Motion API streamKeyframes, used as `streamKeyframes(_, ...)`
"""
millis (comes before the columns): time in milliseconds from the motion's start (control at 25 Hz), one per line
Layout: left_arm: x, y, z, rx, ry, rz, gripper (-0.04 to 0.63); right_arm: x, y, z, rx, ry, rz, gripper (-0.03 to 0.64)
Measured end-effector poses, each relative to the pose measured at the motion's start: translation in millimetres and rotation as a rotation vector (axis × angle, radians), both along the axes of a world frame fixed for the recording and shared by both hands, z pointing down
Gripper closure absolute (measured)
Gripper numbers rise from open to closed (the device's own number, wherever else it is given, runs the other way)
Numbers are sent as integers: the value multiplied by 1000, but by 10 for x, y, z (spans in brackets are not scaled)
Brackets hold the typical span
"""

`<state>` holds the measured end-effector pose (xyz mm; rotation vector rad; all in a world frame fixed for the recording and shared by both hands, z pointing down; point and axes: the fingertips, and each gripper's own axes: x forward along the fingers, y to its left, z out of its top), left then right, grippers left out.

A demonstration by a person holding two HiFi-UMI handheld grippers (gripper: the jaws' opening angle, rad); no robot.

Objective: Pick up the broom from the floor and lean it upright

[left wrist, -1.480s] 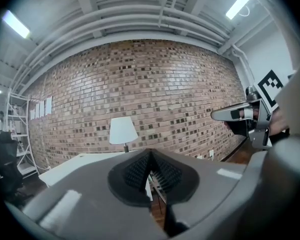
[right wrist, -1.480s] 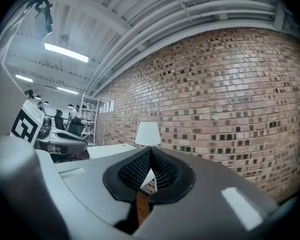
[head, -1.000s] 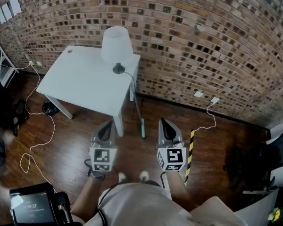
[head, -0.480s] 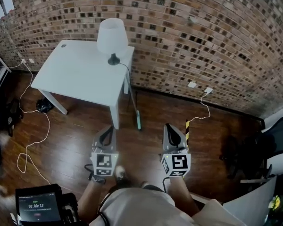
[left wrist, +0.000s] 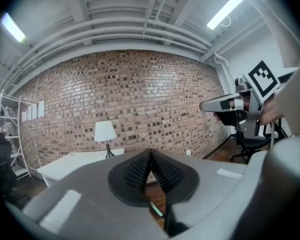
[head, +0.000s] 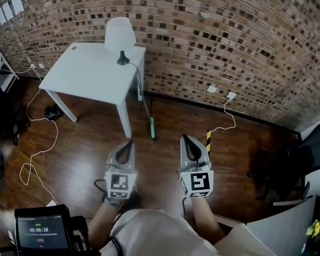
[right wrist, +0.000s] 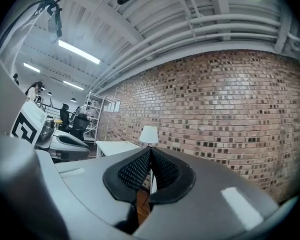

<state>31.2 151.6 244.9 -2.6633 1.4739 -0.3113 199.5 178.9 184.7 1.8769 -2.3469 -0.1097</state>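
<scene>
The broom (head: pixel 151 127), a thin handle with a teal head on the wooden floor, stands leaning at the right end of the white table (head: pixel 90 79), near the brick wall. A sliver of its teal head (left wrist: pixel 156 209) shows below my left gripper's jaws. My left gripper (head: pixel 129 144) and right gripper (head: pixel 189 141) are held side by side in front of me, well short of the broom, pointing toward the wall. Both are shut with nothing between the pads (left wrist: pixel 149 156) (right wrist: pixel 150 151).
A white lamp (head: pixel 120 35) stands on the table's far corner. White cables (head: pixel 42 143) trail over the floor at left. A yellow-black striped bar (head: pixel 207 141) lies right of the broom. Dark office chairs (head: pixel 309 159) sit at right; a timer device (head: pixel 40 231) at bottom left.
The table, lamp and broom have slid up and away in the head view as both grippers drew back from the wall. Both jaws stay shut and empty.
</scene>
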Motion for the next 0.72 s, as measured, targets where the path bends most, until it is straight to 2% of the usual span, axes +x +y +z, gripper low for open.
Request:
streamKeyframes(200, 150, 723, 24, -8, -28, -36, 595, 196, 616, 138, -22, -30, -35, 604)
streamKeyframes(360, 64, 1090, 51, -47, -19, -84, 595, 296, 1025, 284, -66, -78, -40, 604)
streamKeyframes(520, -143, 1273, 91, -77, -18, -125, 595, 328, 1199, 310, -83, -120, -6, 604)
streamKeyframes(720, -361, 1286, 78, -85, -28, -122, 595, 186, 1218, 261, -81, -131, 13, 604)
